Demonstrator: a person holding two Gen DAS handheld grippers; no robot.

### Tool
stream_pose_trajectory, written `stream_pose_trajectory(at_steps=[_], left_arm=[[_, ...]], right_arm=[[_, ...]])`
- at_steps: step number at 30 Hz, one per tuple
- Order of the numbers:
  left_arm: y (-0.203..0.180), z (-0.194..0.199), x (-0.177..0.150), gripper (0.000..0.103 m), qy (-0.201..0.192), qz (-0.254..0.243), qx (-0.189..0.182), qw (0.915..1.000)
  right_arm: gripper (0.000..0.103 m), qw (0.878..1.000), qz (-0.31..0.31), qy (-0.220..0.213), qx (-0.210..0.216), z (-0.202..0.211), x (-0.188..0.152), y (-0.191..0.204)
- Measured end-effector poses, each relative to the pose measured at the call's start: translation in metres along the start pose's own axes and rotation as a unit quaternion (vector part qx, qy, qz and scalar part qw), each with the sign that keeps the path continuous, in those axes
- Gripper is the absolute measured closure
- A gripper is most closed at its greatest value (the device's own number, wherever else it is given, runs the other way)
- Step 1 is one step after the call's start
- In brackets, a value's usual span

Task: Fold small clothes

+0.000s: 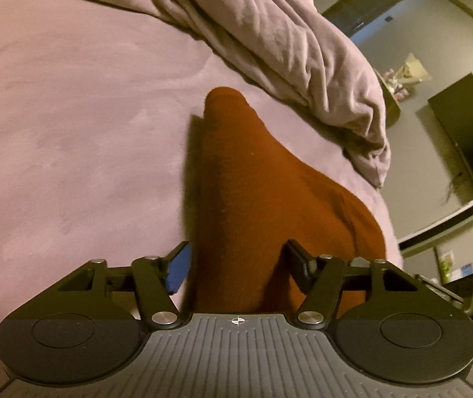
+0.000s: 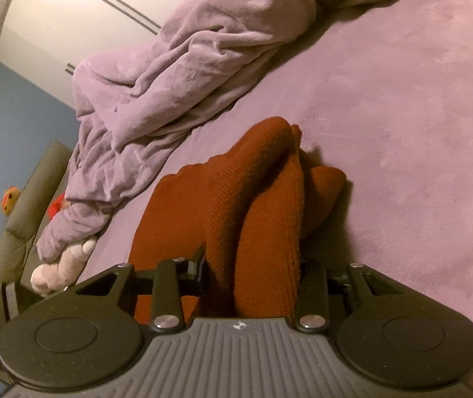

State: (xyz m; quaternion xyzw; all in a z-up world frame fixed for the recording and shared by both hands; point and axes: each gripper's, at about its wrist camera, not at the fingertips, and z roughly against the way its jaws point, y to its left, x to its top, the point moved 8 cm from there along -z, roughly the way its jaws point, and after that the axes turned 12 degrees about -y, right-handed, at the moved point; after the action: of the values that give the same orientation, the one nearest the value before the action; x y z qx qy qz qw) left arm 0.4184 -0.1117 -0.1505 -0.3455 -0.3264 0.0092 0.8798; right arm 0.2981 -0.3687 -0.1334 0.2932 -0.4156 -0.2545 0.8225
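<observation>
In the left wrist view, the left gripper is hovering over a rust-brown knitted garment that is lying on the lilac bed cover; its jaws are standing spread, the blue-faced finger sitting just clear of the cloth's left edge and the black finger over the fabric on the other side, so nothing is being pinched. The garment is stretching away from the gripper toward a rumpled lilac blanket, which is lying heaped across the far part of the bed. Beyond the bed's edge, a dark television screen is hanging on the grey wall. In the right wrist view, the right gripper is squeezing a thick ribbed fold of the same garment, both fingers pressing against the bunched cloth, which is rising in two ridges out of the jaws and draping down onto the bed cover. The rumpled blanket is lying just beside the garment to the left, and a pale plush toy is peeking out from under its lower end
</observation>
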Motion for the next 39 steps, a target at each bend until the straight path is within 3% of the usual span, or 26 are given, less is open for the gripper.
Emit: stream_pose_trajectory(at_steps=[5, 8, 10, 14, 21, 24, 26, 28, 29, 30, 32, 33, 35, 37, 39], left_arm=[[-0.009, -0.003, -0.006, 0.053, -0.008, -0.046, 0.029, 0.9985], [-0.014, 0.001, -0.005, 0.063, -0.017, -0.06, 0.025, 0.9977], [-0.016, 0.006, -0.004, 0.066, -0.023, -0.066, 0.025, 0.9972], [-0.018, 0.02, 0.004, 0.072, -0.03, -0.056, 0.018, 0.9978], [-0.012, 0.074, 0.025, 0.076, -0.066, -0.081, 0.04, 0.9937], [0.011, 0.104, 0.027, 0.078, -0.069, -0.068, 0.064, 0.9932], [0.026, 0.118, 0.025, 0.078, -0.072, -0.091, 0.095, 0.9887], [0.046, 0.13, 0.023, 0.071, -0.074, -0.111, 0.151, 0.9794], [0.055, 0.134, 0.023, 0.062, -0.078, -0.111, 0.177, 0.975], [0.062, 0.138, 0.024, 0.058, -0.084, -0.103, 0.194, 0.972], [0.068, 0.14, 0.028, 0.04, -0.104, -0.075, 0.205, 0.9703], [0.069, 0.14, 0.031, 0.031, -0.114, -0.061, 0.209, 0.9693], [0.062, 0.133, 0.032, 0.029, -0.121, -0.057, 0.204, 0.9698], [0.05, 0.12, 0.03, 0.027, -0.126, -0.078, 0.201, 0.9683], [0.039, 0.107, 0.023, 0.024, -0.124, -0.106, 0.21, 0.9641]], right_arm=[[0.055, 0.999, 0.032, 0.016, 0.001, -0.003, -0.004, 0.002], [0.055, 0.999, 0.043, 0.024, -0.008, -0.01, -0.006, 0.004], [0.065, 0.999, 0.043, 0.025, -0.013, -0.014, -0.009, 0.007], [0.068, 0.998, 0.062, 0.017, 0.002, -0.009, -0.01, 0.031], [0.069, 0.994, 0.098, 0.027, 0.025, -0.014, -0.015, 0.085], [0.069, 0.994, 0.089, 0.034, 0.048, -0.02, -0.027, 0.104], [0.068, 0.994, 0.092, 0.037, 0.049, -0.023, -0.037, 0.112], [0.056, 0.993, 0.111, 0.037, 0.016, -0.024, -0.044, 0.109], [0.053, 0.992, 0.119, 0.033, -0.014, -0.022, -0.046, 0.104], [0.052, 0.99, 0.127, 0.025, -0.05, -0.02, -0.046, 0.1], [0.052, 0.984, 0.151, -0.001, -0.1, -0.013, -0.044, 0.1], [0.052, 0.975, 0.176, -0.022, -0.131, -0.009, -0.042, 0.104], [0.052, 0.951, 0.237, -0.064, -0.189, -0.002, -0.036, 0.118], [0.051, 0.94, 0.263, -0.103, -0.192, 0.001, -0.03, 0.135], [0.052, 0.94, 0.296, -0.092, -0.144, -0.01, -0.04, 0.159]])
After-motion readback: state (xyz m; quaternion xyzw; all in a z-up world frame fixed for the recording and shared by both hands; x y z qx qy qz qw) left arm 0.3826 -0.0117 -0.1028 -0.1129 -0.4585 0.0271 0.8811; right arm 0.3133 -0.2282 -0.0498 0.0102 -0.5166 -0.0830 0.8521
